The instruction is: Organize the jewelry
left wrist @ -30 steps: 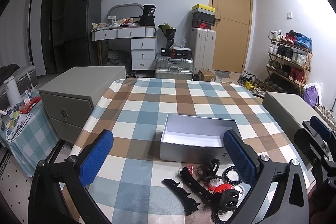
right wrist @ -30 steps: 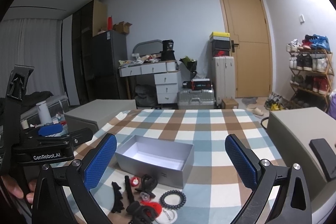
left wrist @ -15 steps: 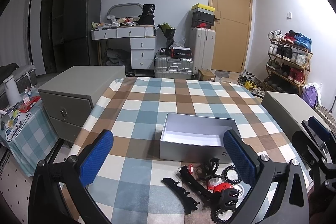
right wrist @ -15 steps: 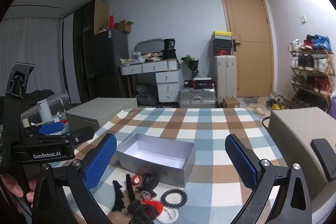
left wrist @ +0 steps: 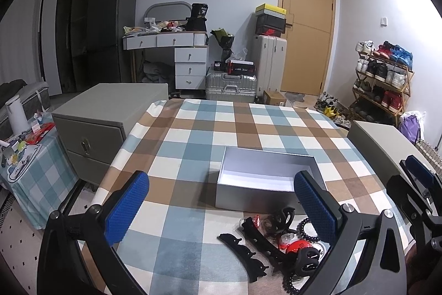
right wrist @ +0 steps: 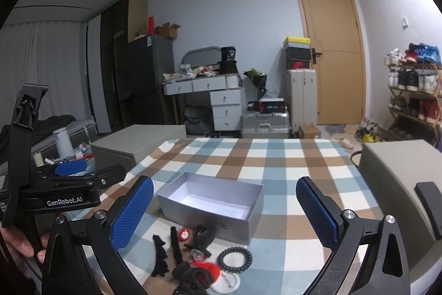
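Your left claw and right claw stay spread, holding nothing, barely shifted since earlier. The jewelry lies unmoved on the table, just before the box.

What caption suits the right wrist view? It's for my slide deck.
Right gripper open above hair clips and a beaded bracelet beside an empty grey box on a checked tablecloth.

The right gripper has tilted up slightly, still spread wide
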{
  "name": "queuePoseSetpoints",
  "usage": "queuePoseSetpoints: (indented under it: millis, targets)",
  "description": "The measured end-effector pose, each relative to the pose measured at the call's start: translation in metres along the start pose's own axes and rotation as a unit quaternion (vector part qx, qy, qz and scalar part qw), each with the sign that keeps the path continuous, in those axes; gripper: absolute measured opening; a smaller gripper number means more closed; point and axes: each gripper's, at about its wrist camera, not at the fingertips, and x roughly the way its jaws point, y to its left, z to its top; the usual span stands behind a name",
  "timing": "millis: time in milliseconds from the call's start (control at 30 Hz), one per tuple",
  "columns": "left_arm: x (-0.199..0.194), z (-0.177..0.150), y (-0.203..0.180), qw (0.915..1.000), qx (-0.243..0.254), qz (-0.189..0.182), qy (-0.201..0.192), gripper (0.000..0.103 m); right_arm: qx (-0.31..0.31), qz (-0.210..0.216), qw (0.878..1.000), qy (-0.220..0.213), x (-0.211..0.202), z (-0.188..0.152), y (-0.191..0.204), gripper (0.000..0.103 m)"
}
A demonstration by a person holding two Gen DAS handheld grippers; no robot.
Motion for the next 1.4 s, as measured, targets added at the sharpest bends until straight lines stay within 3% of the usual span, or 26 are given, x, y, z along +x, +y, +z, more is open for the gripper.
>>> queuePoseSetpoints:
  millis: [300,667,767,867,1100,1233,1333,1400]
  targets:
    - [0.012,-0.01,0.022,0.9995,-0.017,0.014,0.023,0.102,0.035,0.053,0.994,0.083,0.036,-0.02,-0.005,0.103]
    - [0.036,-0.03,0.04,0.9965,-0.025,0.035,0.072,0.102,0.107,0.131,0.961,0.217,0.106,-0.058,-0.012,0.102]
    - [0.04,-0.034,0.042,0.9954,-0.026,0.039,0.084,0.102,0.111,0.131,0.955,0.242,0.12,-0.064,-0.01,0.099]
    - [0.046,-0.036,0.044,0.9945,-0.027,0.04,0.093,0.102,0.112,0.127,0.948,0.269,0.133,-0.07,-0.009,0.089]
    - [0.059,-0.046,0.041,0.9921,-0.017,0.041,0.117,0.102,0.097,0.127,0.945,0.284,0.145,-0.074,-0.004,0.079]
    - [0.062,-0.051,0.039,0.991,-0.014,0.038,0.128,0.102,0.079,0.126,0.946,0.289,0.148,-0.076,0.001,0.061]
    - [0.064,-0.053,0.038,0.9903,-0.012,0.035,0.134,0.102,0.074,0.124,0.943,0.298,0.153,-0.079,0.003,0.036]
    - [0.065,-0.054,0.037,0.9897,-0.009,0.037,0.138,0.102,0.075,0.129,0.942,0.3,0.153,-0.08,0.002,0.032]
